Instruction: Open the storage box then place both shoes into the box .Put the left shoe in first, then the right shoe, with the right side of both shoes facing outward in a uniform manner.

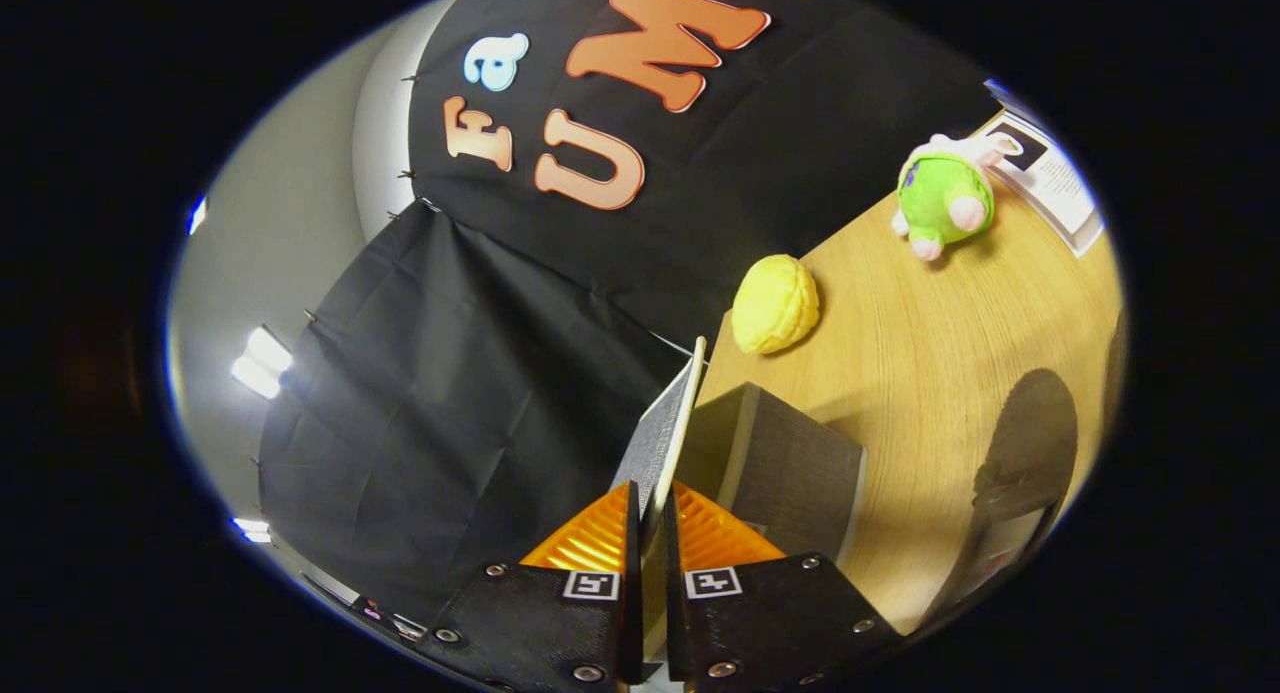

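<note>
The tool [650, 518] is clamped on the lid [668, 428] of the storage box [790, 473], raised edge-on. A yellow ball [775, 303] and green plush toy [943, 198] are seen beyond on the bench [940, 373]; a shoe, probably, at the dark shape [1020, 463].

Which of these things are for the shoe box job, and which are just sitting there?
For the job:
- grey fabric storage box on the wooden table
- its thin grey lid, pinched edge-on between the jaws of the gripper

Just lying about:
- yellow bumpy round toy, beyond the box
- green and pink plush toy, farther back
- printed paper sheet
</note>
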`<state>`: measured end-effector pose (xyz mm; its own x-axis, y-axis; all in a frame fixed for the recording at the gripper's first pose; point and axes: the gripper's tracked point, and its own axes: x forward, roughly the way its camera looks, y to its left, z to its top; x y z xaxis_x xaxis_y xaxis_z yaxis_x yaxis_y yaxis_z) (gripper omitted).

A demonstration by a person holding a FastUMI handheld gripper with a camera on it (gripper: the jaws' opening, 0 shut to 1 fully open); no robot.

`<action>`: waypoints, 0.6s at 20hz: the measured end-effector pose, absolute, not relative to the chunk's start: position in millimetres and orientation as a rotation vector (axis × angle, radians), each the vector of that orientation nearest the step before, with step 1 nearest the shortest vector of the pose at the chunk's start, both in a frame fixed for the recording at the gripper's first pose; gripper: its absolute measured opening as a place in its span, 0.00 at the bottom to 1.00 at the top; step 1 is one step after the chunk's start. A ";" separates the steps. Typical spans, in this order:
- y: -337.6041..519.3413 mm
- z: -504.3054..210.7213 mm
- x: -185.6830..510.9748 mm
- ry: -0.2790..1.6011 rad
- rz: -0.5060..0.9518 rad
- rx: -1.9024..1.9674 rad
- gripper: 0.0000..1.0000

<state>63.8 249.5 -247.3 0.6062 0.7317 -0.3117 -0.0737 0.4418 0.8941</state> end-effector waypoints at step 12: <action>350.4 -145.6 89.4 0.647 0.666 1.022 0.13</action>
<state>89.4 350.4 -145.6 0.6334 0.7548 -0.1705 -0.1922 0.3668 0.9102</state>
